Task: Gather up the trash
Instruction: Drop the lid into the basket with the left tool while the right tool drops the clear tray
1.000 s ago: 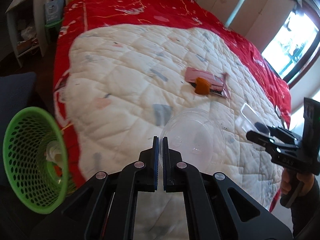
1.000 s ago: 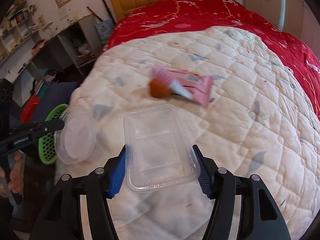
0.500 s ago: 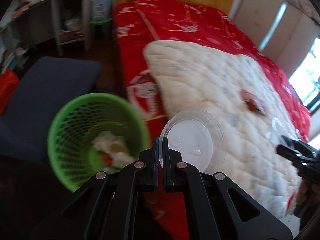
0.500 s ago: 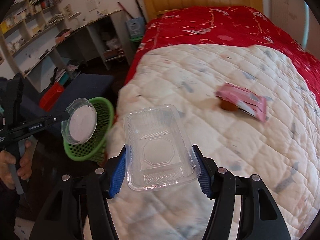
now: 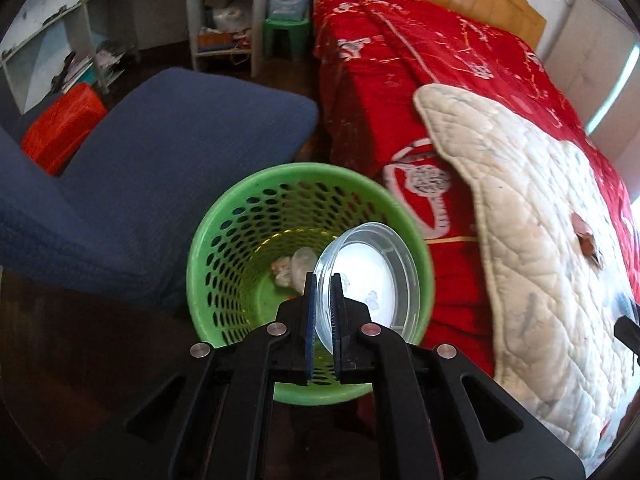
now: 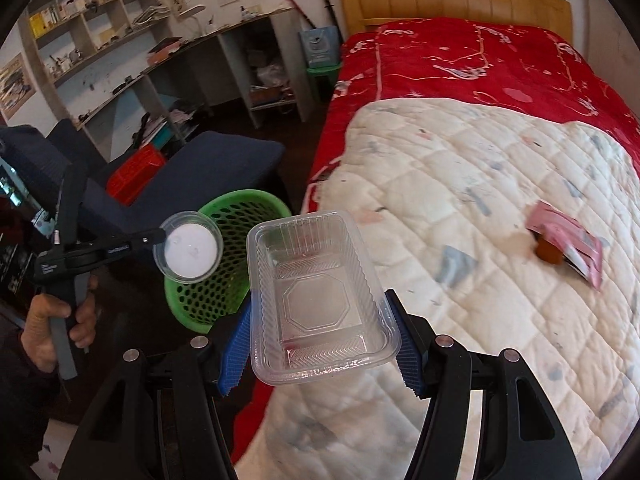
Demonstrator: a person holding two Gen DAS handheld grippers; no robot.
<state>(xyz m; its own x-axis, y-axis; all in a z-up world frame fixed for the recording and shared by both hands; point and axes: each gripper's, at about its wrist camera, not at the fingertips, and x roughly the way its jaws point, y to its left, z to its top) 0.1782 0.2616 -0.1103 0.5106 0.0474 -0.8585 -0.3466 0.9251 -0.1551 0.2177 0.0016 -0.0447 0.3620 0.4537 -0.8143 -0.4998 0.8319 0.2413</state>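
Note:
My left gripper [image 5: 323, 300] is shut on the rim of a round clear plastic lid [image 5: 368, 276] and holds it over the green mesh trash basket [image 5: 240, 240], which has some trash at its bottom. In the right wrist view the left gripper [image 6: 158, 240] with the lid [image 6: 188, 253] shows above the basket [image 6: 236, 216]. My right gripper [image 6: 320, 336] is shut on a clear rectangular plastic tray [image 6: 316, 284], held over the bed's edge. A pink wrapper [image 6: 568, 242] and an orange-brown item [image 6: 548, 252] lie on the white quilt [image 6: 460, 184].
A dark blue chair [image 5: 160, 152] stands left of the basket. The bed with its red cover [image 5: 400, 80] is on the right. Shelves and a desk [image 6: 120, 60] line the far wall, with a red box [image 6: 136, 172] below.
My left gripper has swung left from over the quilt to above the green basket, carrying the lid. My right gripper has turned left with the tray, bringing basket and chair into view.

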